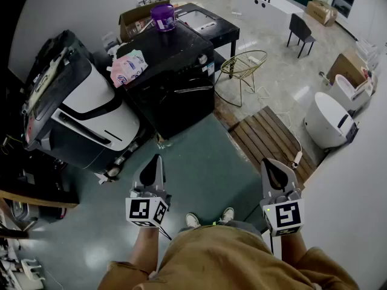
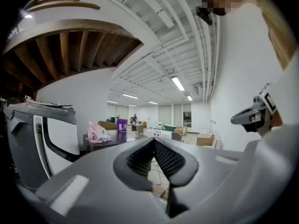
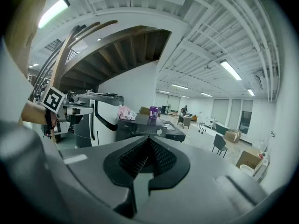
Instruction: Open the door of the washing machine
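I hold my left gripper (image 1: 155, 164) and my right gripper (image 1: 273, 169) out in front of me above the teal floor (image 1: 205, 162), side by side and well apart from each other, with neither touching anything. My left fingers (image 2: 138, 160) meet at their tips and nothing sits between them. My right fingers (image 3: 133, 160) are pressed together as well, also empty. The black washing machine (image 1: 181, 104) stands ahead of me across the floor, closer to my left gripper's line than to my right, and well clear of both. Its front face looks flat and closed from here, though I cannot make out the door's edge or handle clearly. On its top sit 1 purple tub (image 1: 162, 17) and 1 pink pouch (image 1: 128, 66). Just to its left leans a white and grey appliance (image 1: 91, 110), and to its right stands a gold wire chair (image 1: 243, 65). Nearer my right gripper lies a wooden slatted platform (image 1: 266, 136). The toes of my 2 shoes (image 1: 227, 214) show below, between the grippers.
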{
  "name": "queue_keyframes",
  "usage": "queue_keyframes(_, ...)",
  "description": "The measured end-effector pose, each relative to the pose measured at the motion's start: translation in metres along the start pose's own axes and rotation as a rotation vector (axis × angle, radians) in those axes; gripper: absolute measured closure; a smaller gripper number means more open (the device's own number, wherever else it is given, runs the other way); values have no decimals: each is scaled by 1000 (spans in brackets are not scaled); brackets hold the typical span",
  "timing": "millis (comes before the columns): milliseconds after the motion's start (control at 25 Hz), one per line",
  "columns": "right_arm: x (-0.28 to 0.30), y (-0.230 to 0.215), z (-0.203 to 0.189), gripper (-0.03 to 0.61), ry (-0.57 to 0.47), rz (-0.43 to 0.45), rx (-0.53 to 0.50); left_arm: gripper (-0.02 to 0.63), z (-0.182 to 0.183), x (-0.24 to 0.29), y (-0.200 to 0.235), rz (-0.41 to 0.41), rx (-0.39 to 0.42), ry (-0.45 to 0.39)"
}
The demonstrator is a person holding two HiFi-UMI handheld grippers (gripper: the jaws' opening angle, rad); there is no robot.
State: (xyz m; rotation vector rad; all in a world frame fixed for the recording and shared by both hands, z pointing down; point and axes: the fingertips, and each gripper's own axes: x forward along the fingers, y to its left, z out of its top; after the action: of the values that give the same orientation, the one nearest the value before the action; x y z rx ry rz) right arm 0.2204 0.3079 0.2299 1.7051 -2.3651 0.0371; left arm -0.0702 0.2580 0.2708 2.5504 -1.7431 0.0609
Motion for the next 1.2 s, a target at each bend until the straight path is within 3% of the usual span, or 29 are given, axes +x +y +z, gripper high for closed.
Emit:
queue_keyframes(560,-4,-1,-12,574,11,16,-24,554,-3,0,-7,12,-12,-4)
queue_keyframes(800,-11,3,-16,574,-21,174,3,554,-9,0,-20,31,-10,17)
queue_keyframes(1040,-14,-21,-30,569,9,188,41,554,-6,4,-40,44,3,9)
queue_keyframes(1120,-14,-29,-40,537,4,190,57,554,-5,2,-42,56,5,6)
queue_keyframes(1200,-10,-35,-46,455,15,202,65,554,-7,-1,-41,72,5,9)
